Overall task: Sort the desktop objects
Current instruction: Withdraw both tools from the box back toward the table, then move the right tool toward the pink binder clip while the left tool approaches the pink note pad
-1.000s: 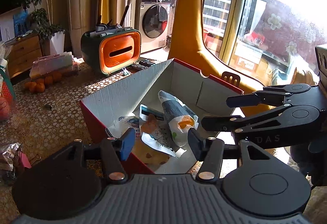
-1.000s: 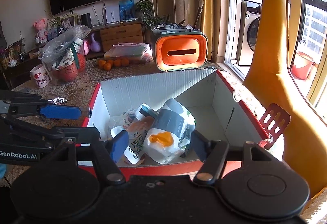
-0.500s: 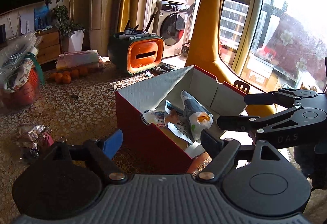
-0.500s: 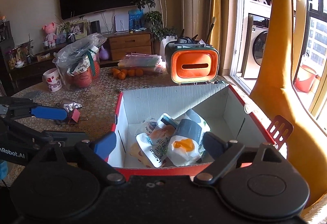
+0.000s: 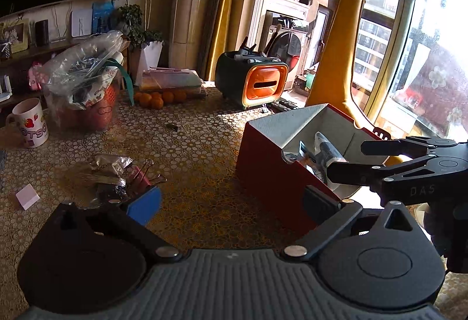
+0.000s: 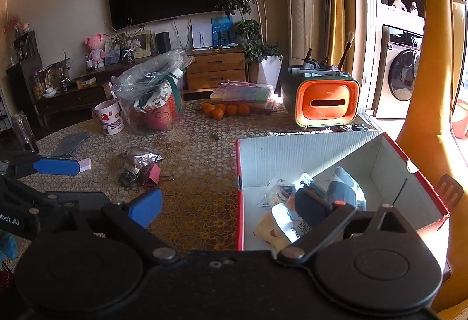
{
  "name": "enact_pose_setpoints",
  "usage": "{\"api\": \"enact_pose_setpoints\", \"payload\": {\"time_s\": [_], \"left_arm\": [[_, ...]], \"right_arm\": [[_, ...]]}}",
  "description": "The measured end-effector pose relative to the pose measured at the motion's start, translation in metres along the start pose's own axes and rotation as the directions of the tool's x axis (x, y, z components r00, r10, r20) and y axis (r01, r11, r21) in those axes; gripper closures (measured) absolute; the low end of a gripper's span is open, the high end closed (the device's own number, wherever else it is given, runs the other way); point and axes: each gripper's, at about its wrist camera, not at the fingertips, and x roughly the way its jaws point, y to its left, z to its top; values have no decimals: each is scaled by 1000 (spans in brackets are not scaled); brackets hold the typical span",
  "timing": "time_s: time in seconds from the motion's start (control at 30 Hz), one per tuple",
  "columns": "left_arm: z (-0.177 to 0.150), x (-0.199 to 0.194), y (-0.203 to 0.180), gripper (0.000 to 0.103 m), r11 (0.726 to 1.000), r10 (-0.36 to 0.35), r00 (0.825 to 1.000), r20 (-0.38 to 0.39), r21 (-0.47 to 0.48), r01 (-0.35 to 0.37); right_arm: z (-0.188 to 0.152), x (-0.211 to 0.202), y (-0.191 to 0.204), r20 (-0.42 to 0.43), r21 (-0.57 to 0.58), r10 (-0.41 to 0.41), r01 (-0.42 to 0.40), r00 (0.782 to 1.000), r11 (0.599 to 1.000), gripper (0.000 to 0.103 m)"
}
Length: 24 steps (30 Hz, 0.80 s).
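The red cardboard box (image 6: 310, 150) sits open at the table's window end, with snack packets (image 6: 292, 209) heaped on its white floor; their print is too small to read. Left of it on the patterned tabletop (image 5: 190, 162) lie crumpled foil wrappers (image 5: 106, 171) and pink binder clips (image 5: 143, 174) close together. The left gripper (image 5: 231, 204) hangs over bare tabletop beside the box, jaws opening wide with nothing between them; the right gripper (image 6: 231, 204) straddles the box's near corner, jaws likewise opening and empty. Its body reads "DAS" in the left view; the left one's reads "bot.AI". A white mug (image 6: 109, 117) farther back shows "TSO".
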Motion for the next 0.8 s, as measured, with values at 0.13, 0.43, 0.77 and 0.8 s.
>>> {"api": "enact_pose_setpoints", "payload": {"time_s": [0.13,0.43,0.77,0.8], "left_arm": [[-7,-10,28,0,999,46,999,-2,-27,-46],[-20,-19,96,0,976,182,983,-9,-119,-182],[-31,-15,152,0,924,332,943,-22,-195,-330],[-32,-13,157,0,919,341,940,-26,-198,-340]], "right_arm": [[3,11,24,-5,-22,28,-28,1000,999,6],[9,40,66,-14,-54,60,-61,998,997,6],[12,78,96,-50,-85,75,-79,996,993,6],[12,83,98,-54,-87,77,-82,996,993,6]]}}
